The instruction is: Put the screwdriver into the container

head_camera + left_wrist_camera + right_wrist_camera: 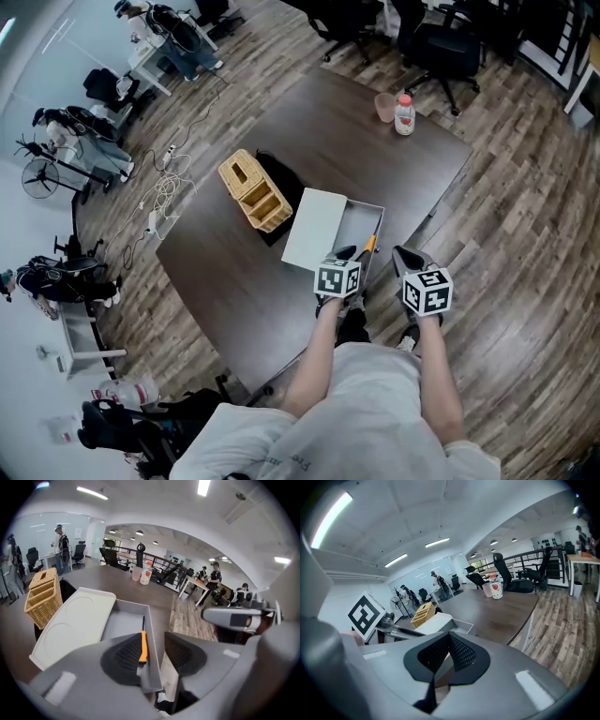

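- Screwdriver (143,646): lies inside the grey container (123,605), along its right wall, orange handle towards the near end.
- Left gripper (157,645): fingers released and empty, over the container's near right corner.
- Right gripper (449,651): fingers clenched on nothing, to the right of the container, off the surface (370,155).
- Container: holds only the screwdriver; a white lid (314,228) covers its left side.
- Risk: the left fingers, pulling away low, may catch the wall or handle and shift the container.
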`<state>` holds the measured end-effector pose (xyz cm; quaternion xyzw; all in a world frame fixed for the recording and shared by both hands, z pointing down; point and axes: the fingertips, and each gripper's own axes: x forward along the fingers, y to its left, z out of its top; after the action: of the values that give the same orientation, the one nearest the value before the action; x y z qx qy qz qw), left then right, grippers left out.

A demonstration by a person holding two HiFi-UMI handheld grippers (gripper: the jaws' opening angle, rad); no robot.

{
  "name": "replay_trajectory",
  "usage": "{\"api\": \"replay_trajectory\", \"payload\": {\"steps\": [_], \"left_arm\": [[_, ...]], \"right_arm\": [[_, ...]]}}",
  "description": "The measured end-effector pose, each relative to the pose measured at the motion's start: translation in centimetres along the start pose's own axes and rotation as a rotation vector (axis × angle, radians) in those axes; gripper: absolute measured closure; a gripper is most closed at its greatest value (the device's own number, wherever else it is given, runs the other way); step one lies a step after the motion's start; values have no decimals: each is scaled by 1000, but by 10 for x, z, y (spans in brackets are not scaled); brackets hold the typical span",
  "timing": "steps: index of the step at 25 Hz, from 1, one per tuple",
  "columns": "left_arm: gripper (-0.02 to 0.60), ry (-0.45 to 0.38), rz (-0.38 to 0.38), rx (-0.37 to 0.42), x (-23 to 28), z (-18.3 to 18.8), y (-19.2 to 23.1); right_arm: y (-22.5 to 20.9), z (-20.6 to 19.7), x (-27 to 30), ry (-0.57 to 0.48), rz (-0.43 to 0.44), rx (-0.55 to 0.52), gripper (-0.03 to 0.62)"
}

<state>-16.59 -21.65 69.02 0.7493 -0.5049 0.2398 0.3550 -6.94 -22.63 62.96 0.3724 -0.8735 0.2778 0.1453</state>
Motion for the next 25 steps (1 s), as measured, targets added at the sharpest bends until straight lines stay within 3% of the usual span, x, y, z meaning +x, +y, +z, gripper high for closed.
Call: {"api": "replay_trajectory", "payload": {"steps": [7,16,25], "left_arm": [[378,-204,-23,-36,-47,13,-15],[379,-287,86,-31,-95,-4,-11],[379,-338,146,-3,-114,-15,-33]], "right_arm": [[17,-16,-11,15,49,-34,592],[34,-29,-29,10,107,-44,592],[36,-48,-54,18,139,-71,592]]}}
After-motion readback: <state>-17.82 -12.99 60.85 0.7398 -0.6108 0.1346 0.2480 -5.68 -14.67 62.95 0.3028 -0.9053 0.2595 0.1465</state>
